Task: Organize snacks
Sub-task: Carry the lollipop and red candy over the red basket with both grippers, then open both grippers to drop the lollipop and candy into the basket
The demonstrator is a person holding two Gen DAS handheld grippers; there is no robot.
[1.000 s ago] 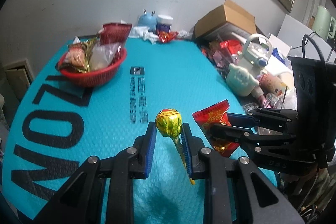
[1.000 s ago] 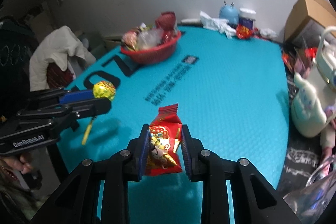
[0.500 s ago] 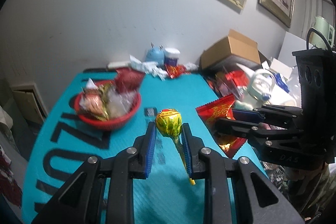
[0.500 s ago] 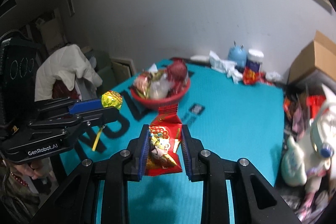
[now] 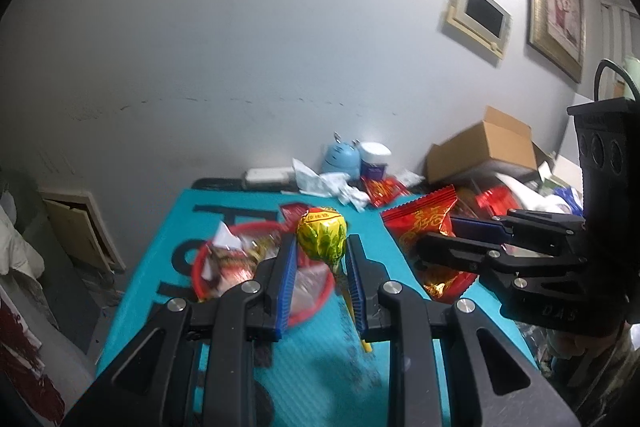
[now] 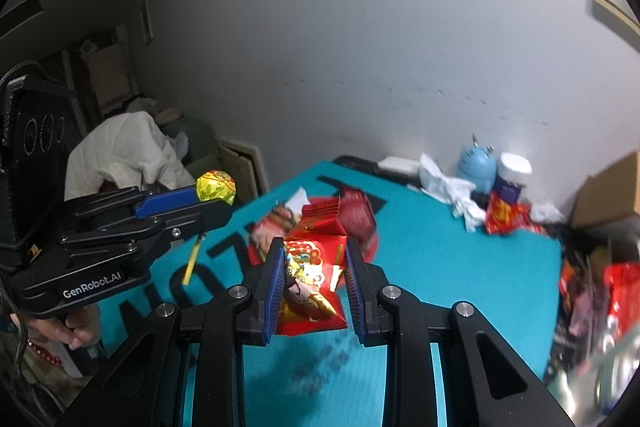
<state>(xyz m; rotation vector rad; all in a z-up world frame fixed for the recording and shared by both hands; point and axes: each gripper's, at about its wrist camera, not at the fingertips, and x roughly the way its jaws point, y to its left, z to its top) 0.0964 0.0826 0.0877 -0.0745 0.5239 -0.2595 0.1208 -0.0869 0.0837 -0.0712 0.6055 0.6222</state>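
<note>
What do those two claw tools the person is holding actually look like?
Both are matte black plastic. The left gripper and right gripper each have two fingers lined with ribbed blue pads, joined by silver bolts. The left one reads "GenRobot.AI" in white; the right one's body shows "DAS", three round holes and a black cable looping above it.

- Basket (image 5: 208,259) on mat (image 5: 316,359), toward its far end, snacks piled in it.
- Lollipop (image 5: 321,239) above and before basket, in left gripper (image 5: 321,269).
- Packet (image 6: 314,275) right of lollipop, before basket, in right gripper (image 6: 314,285).
- Tissues (image 5: 328,183), jar (image 5: 374,159) behind basket by wall.
- Box (image 5: 484,151) right of and behind basket.
</note>
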